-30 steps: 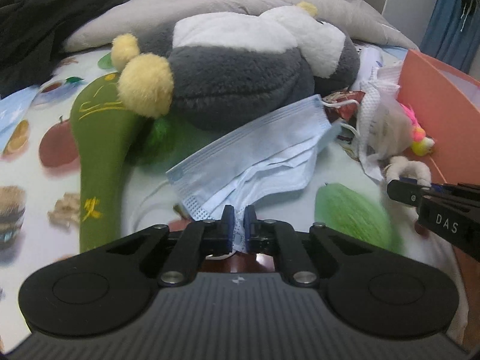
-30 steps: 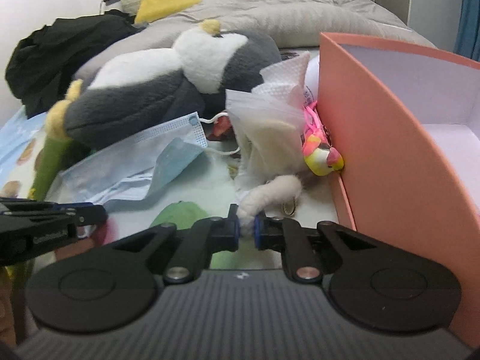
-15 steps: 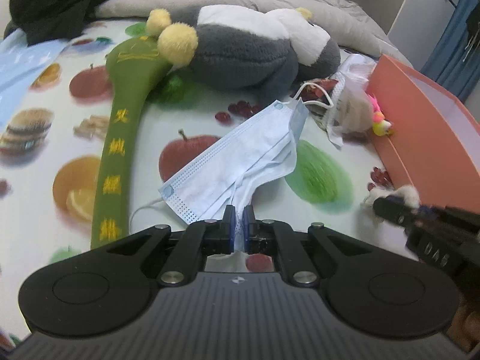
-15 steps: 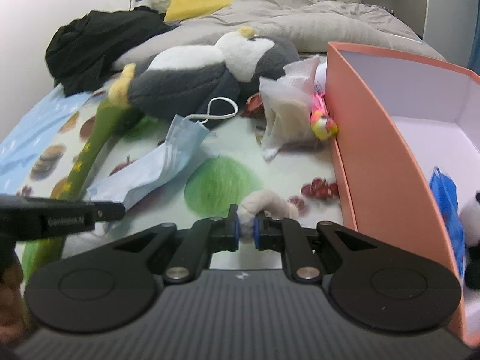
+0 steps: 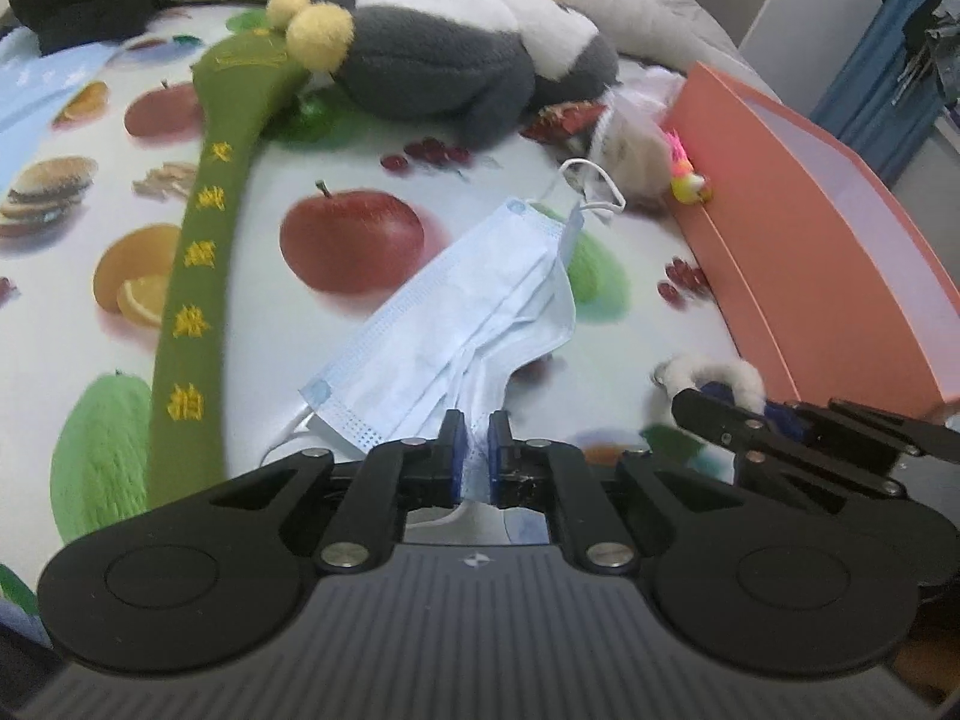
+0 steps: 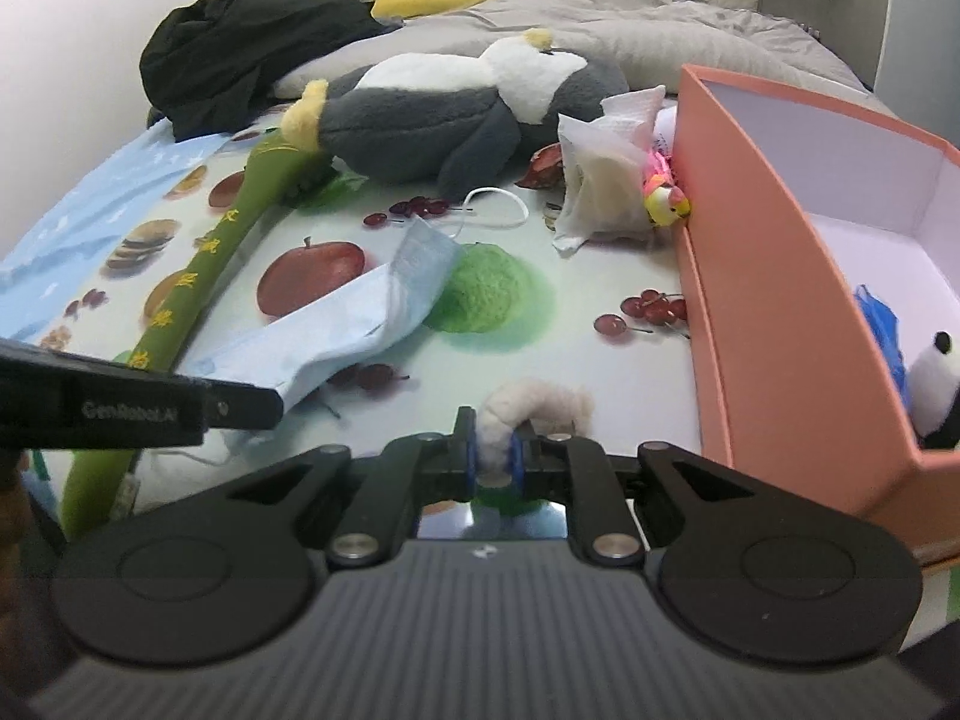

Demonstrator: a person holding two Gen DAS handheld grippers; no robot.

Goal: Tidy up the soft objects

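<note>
A light blue face mask (image 5: 468,324) trails from my left gripper (image 5: 477,420) down onto the fruit-print sheet. The jaws are opening, and a fold of the mask is still pinched between the pads. My right gripper (image 6: 497,426) holds a white fluffy ring (image 6: 540,399). Its jaws are opening too, with the fluff still filling the gap. In the left wrist view the right gripper (image 5: 750,414) and the fluffy ring (image 5: 714,369) sit beside the orange box (image 5: 828,252). In the right wrist view the left gripper (image 6: 264,405) and the mask (image 6: 360,312) are at the left.
The orange box (image 6: 780,276) on the right holds a panda plush (image 6: 933,384) and a blue item (image 6: 882,324). Further back lie a grey-and-white penguin plush (image 6: 432,108), a long green plush (image 5: 204,228), a white mesh bag (image 6: 600,180), a pink-yellow toy (image 6: 663,198) and black clothing (image 6: 240,48).
Both grippers have drawn back from the penguin plush, taking the mask and the fluffy ring with them. More of the box's inside shows. The gaps between both pairs of pads look slightly wider.
</note>
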